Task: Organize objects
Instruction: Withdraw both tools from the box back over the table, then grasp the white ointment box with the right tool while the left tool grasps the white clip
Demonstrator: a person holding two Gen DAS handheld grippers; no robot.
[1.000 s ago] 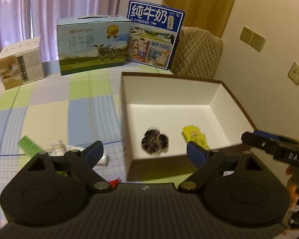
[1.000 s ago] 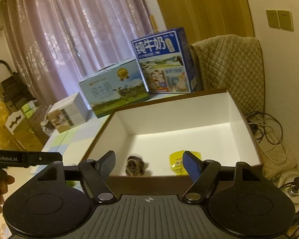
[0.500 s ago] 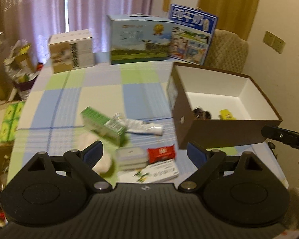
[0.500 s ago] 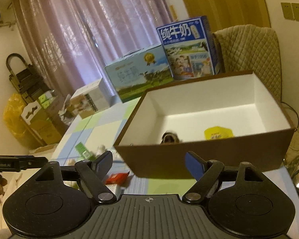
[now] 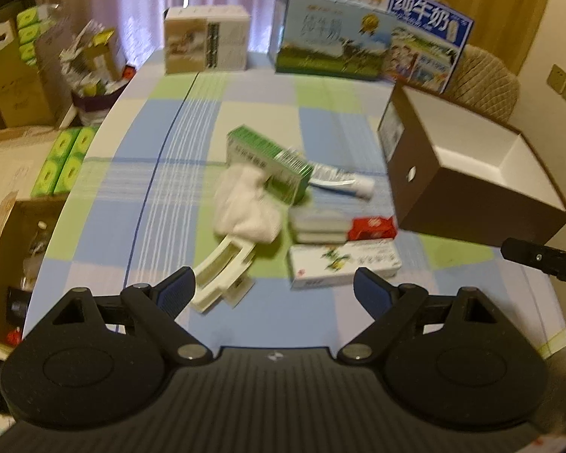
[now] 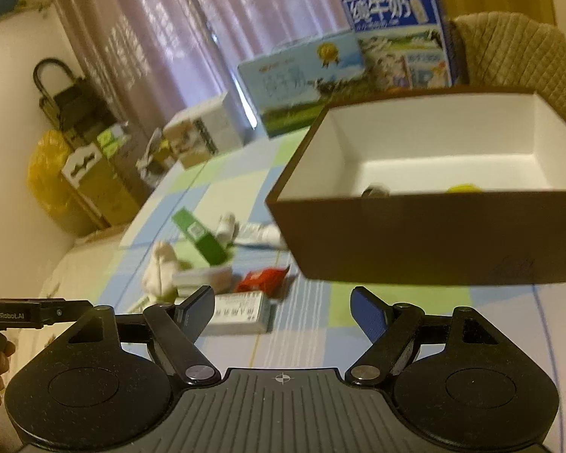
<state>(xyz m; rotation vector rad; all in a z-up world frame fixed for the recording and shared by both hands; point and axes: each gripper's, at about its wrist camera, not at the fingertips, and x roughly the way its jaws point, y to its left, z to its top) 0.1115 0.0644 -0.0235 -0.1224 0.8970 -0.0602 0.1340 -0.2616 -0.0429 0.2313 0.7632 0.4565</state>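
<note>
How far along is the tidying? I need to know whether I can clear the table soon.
Barely started. Done: two things lie in the brown box, a dark item and a yellow one. In hand: nothing; the left gripper and right gripper are both open and empty. Left: the white cloth, green box, tube, red packet, white clip and flat white box remain on the table.

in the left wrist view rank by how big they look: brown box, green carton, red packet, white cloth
1. brown box, clearly largest
2. white cloth and green carton: look alike in size, and blur makes ranking them unsure
3. red packet, smallest
</note>
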